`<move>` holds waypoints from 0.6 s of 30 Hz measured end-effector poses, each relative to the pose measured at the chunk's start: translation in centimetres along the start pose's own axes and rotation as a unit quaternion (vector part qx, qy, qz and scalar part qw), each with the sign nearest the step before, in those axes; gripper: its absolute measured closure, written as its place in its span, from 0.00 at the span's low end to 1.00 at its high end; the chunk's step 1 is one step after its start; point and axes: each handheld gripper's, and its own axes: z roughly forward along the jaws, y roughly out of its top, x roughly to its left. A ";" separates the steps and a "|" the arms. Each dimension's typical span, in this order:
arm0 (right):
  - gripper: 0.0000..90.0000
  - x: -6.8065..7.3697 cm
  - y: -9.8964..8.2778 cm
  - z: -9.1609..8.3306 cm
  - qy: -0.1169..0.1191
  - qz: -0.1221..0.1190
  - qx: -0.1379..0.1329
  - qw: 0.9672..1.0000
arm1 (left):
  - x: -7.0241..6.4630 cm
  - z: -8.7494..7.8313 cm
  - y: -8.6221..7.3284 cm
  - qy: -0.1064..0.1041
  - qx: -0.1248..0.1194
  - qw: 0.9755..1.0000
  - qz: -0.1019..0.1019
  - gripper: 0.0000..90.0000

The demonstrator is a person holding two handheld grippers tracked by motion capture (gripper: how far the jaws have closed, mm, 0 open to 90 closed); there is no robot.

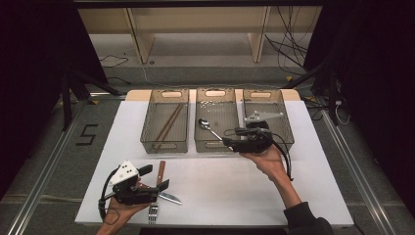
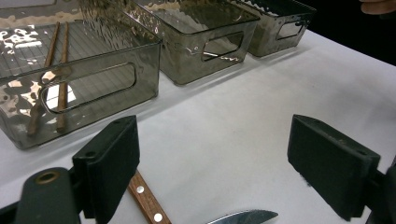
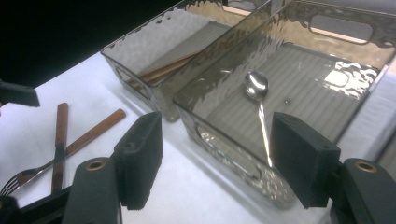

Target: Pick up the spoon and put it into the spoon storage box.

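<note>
In the middle bin [image 1: 216, 100]: spoon [image 1: 207, 126] delivered; knife [image 1: 161, 182] and fork [image 1: 153, 214] left on table; both grippers — right gripper [image 1: 229, 138], left gripper [image 1: 155, 178] — agape, empty.

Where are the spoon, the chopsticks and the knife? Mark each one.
spoon [image 3: 256, 85], right gripper view, on its bowl.
chopsticks [image 1: 169, 123], high view, at the middle of the pair.
knife [image 2: 145, 199], left gripper view, on its wooden handle.

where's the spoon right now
The spoon lies in the middle bin, between the chopsticks bin and the open right gripper.
</note>
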 end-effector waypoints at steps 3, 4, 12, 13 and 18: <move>0.39 -0.1 -0.9 -0.8 0.001 0.005 -0.005 1.000 | 0.1 0.0 0.0 0.000 0.001 1.000 0.000 0.18; 0.39 -0.1 -1.1 -1.0 0.000 0.006 -0.006 1.000 | 0.1 0.0 0.0 0.001 0.001 1.000 0.000 0.18; 0.39 -0.3 -3.4 -2.5 -0.005 0.014 -0.020 1.000 | 0.3 -0.1 0.0 0.002 0.003 1.000 -0.002 0.18; 0.39 -0.3 -3.7 -2.7 -0.006 0.014 -0.022 1.000 | 0.3 -0.1 0.1 0.002 0.003 1.000 -0.002 0.18; 0.39 -0.1 -4.8 -3.6 -0.010 0.013 -0.029 0.999 | 0.4 -0.1 0.1 0.004 0.003 1.000 -0.002 0.18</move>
